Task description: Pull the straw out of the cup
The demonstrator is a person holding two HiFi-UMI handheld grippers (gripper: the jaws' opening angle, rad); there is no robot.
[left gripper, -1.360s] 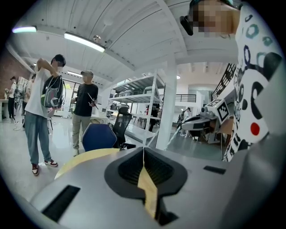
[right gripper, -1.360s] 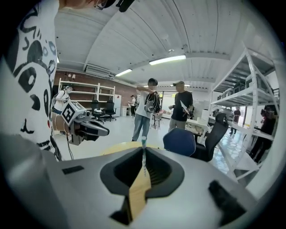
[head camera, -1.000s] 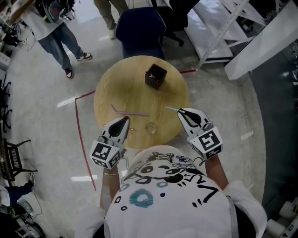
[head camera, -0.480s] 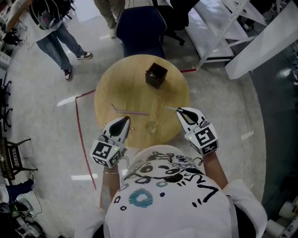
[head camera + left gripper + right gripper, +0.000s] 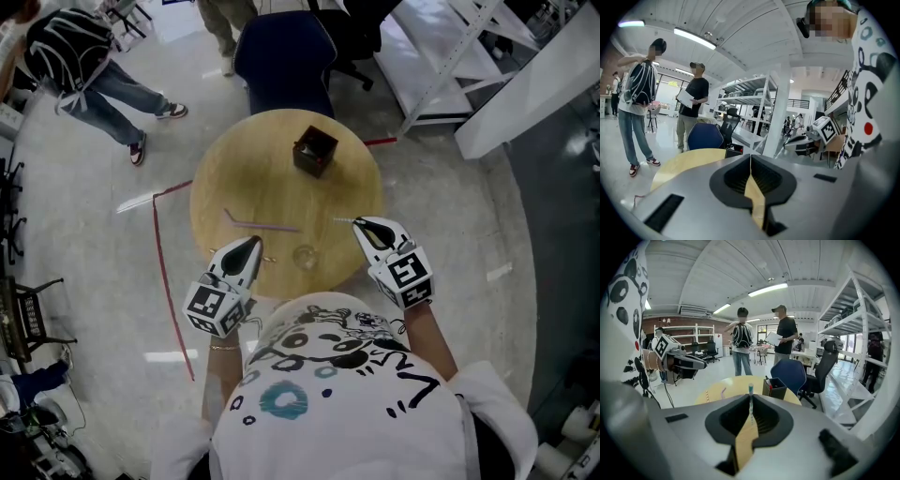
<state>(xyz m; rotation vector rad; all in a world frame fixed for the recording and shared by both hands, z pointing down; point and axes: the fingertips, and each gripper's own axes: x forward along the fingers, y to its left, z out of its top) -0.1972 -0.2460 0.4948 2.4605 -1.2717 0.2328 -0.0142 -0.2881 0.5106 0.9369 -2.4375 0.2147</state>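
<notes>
Leave the left tongs (image 5: pixel 253 243) pressed together, empty, at the near bench (image 5: pixel 234 178) edge; hold the right tongs (image 5: pixel 361 225) tight on the thin straw (image 5: pixel 750 394), already out and just right of the cup (image 5: pixel 303 256). Carry level, well away from the rim. Hard to make out the clear cup; cannot tell the role of the purple straw (image 5: pixel 261 225) beyond.

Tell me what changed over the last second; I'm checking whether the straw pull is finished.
The right claw, shut on the straw, drifted slightly left. A bystander at top left bent over. Left claw, cup, purple straw and box stayed put.
</notes>
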